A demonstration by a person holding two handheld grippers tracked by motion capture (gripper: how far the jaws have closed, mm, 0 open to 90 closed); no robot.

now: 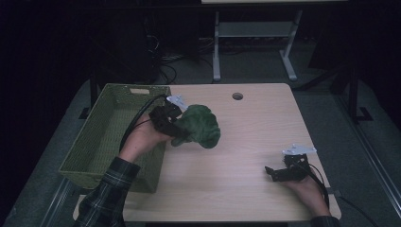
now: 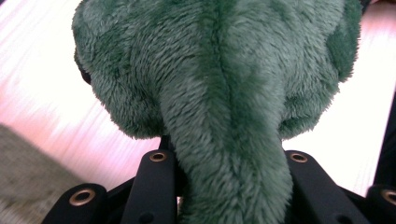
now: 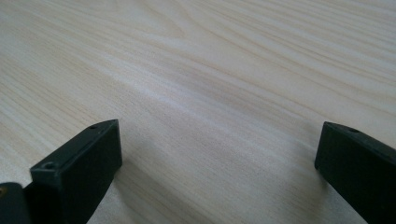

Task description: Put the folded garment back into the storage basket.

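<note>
No brand, label or writing readable on any item.

Green plush toy (image 1: 201,125): deep green, short dense pile, a raised seam running up its middle in the left gripper view (image 2: 219,93). Broad lobed body narrowing to a soft tapered stalk. What it depicts is not certain. It hangs above the table, just right of the basket's near right corner, not resting on the wood.

Left gripper (image 1: 176,134): black, matte, hard plastic with brass-ringed screw holes on the jaws. Jaws clenched on the toy's narrow stalk, one on each side, fur bulging between them. A black cable loops back from it over the basket.

Woven basket (image 1: 101,142): olive green, rectangular, tight weave, slot handle in the far wall. Sits at the table's left edge.

Table (image 1: 250,142): pale wood-grain top, rounded corners, a round cable hole near the far edge.

Right gripper (image 1: 272,173): low over the near right part of the table, grey three-cornered plate on top. Jaws spread wide in the right gripper view, square-ended blocks, bare wood grain between them.

Plaid sleeve (image 1: 108,189) on the left forearm.
</note>
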